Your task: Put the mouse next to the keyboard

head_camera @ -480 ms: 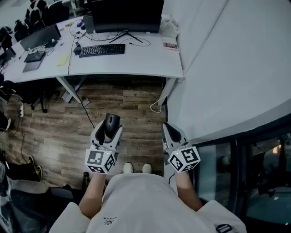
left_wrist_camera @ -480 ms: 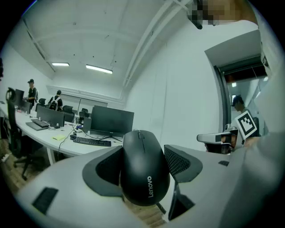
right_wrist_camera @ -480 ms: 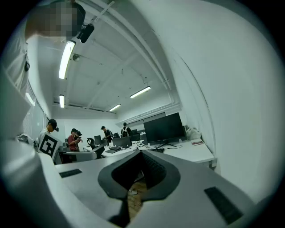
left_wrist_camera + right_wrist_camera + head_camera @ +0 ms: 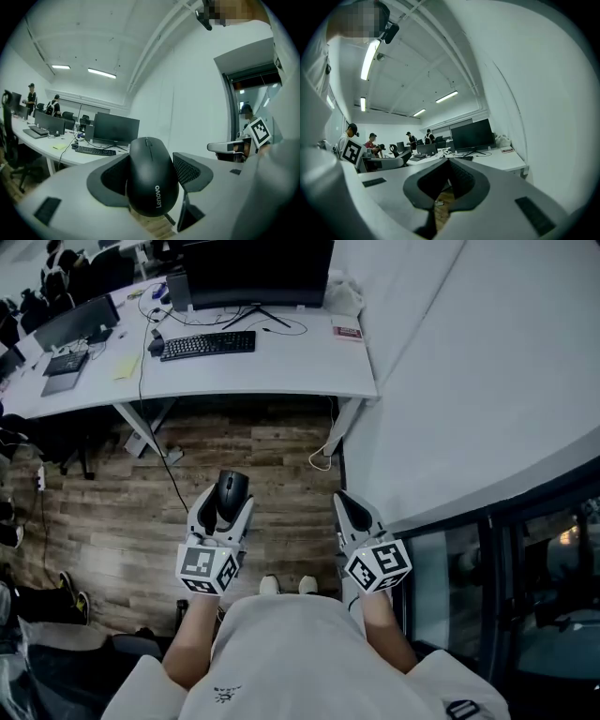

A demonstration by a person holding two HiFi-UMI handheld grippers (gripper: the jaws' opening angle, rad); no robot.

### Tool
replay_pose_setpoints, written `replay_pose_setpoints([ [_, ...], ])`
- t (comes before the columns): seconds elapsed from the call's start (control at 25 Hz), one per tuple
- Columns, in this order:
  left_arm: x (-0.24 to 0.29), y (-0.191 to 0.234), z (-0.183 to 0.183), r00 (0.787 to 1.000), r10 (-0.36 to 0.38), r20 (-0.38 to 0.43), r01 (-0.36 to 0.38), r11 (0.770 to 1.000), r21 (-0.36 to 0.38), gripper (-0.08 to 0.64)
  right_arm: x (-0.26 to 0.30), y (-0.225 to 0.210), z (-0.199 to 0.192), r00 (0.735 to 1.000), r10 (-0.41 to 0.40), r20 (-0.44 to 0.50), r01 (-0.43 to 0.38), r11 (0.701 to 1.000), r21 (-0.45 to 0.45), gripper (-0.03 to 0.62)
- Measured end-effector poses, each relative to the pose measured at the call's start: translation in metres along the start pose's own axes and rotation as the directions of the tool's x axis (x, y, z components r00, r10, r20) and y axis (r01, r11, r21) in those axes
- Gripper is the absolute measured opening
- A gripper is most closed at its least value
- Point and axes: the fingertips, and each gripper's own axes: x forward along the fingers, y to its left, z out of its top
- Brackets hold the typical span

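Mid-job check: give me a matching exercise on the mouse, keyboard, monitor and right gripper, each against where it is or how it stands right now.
Things:
1. mouse
2. keyboard
3. monitor
4. right gripper

Places or states:
A. shut, nothing held
B. clamped by the left gripper, above the wooden floor
C. at the back of the white desk
D. flat on the desk, in front of the monitor

Pairs: 1-B; 2-D; 3-C; 4-A

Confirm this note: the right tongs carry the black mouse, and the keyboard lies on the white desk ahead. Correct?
Wrong on the side: the left tongs carry the black mouse, as the left gripper view shows; the right tongs are shut and empty. The keyboard does lie on the white desk ahead.
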Motion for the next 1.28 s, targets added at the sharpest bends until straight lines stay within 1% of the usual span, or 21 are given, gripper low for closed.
replay_pose_setpoints([
  [0.12, -0.003, 0.005, -0.001, 1.000, -0.006, 0.001, 0.006, 1.000, -0.001, 0.298, 0.002, 0.008, 0.000, 1.000, 0.012, 0.012, -0.013, 1.000, 0.019, 0.018],
  [0.32, -0.006, 0.015, -0.002, 1.000, -0.011, 0.005, 0.011, 1.000, -0.003, 0.298, 0.010, 0.019, 0.000, 1.000, 0.019, 0.019, -0.020, 1.000, 0.019, 0.018],
  [0.44, -0.011, 0.020, -0.004, 1.000, -0.010, 0.007, 0.010, 1.000, -0.003, 0.298, 0.015, 0.026, -0.005, 1.000, 0.026, 0.007, -0.026, 0.999, 0.024, 0.018],
  [0.64, -0.012, 0.032, 0.001, 1.000, -0.002, 0.016, 0.002, 1.000, -0.002, 0.298, 0.031, 0.046, -0.010, 0.998, 0.059, -0.019, -0.059, 0.998, 0.005, 0.018],
  [0.76, -0.010, 0.035, -0.001, 1.000, -0.004, 0.011, 0.004, 1.000, -0.006, 0.298, 0.037, 0.050, -0.014, 0.997, 0.068, -0.034, -0.068, 0.998, 0.010, 0.018],
  [1.0, 0.009, 0.039, -0.001, 1.000, -0.009, 0.005, 0.009, 1.000, -0.006, 0.298, 0.054, 0.033, -0.013, 0.997, 0.066, -0.033, -0.065, 0.998, 0.028, 0.018],
  [1.28, 0.062, 0.052, 0.000, 1.000, 0.010, 0.002, -0.010, 1.000, 0.013, 0.298, 0.103, -0.006, -0.013, 0.996, 0.084, -0.016, -0.083, 0.996, 0.037, 0.018],
])
